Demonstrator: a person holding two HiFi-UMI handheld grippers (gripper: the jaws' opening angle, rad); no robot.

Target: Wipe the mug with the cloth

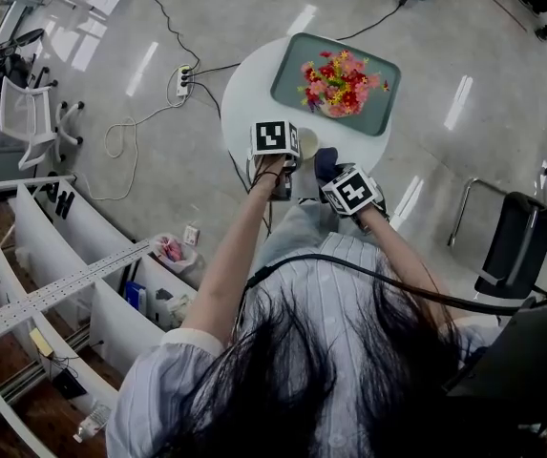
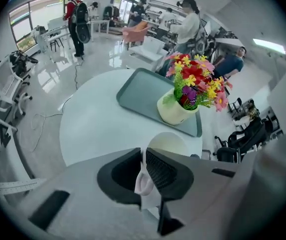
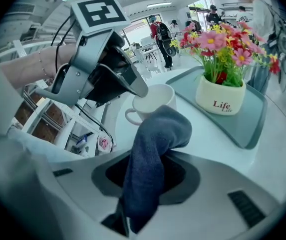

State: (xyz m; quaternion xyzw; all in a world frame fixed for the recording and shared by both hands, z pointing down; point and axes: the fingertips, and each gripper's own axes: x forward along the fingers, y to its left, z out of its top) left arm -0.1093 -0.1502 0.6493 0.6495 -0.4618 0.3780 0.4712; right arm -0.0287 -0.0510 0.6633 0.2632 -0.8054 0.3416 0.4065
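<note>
A round white table (image 1: 244, 93) stands in an open hall. At its near edge is a plain cream mug (image 3: 155, 100), its handle pinched in the left gripper (image 2: 143, 159). The right gripper (image 3: 150, 171), clamped on a dark blue cloth (image 3: 155, 134), holds it against the mug's near side. Farther off, a tray (image 3: 255, 119) holds flowers (image 3: 220, 44).

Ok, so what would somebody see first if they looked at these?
Probably the bright red, pink and yellow flowers in a cream pot, standing on the green tray at the far side of the round white table. Next, the dark blue cloth hanging from the right tongs, right up against the white mug that the left tongs grip.
</note>
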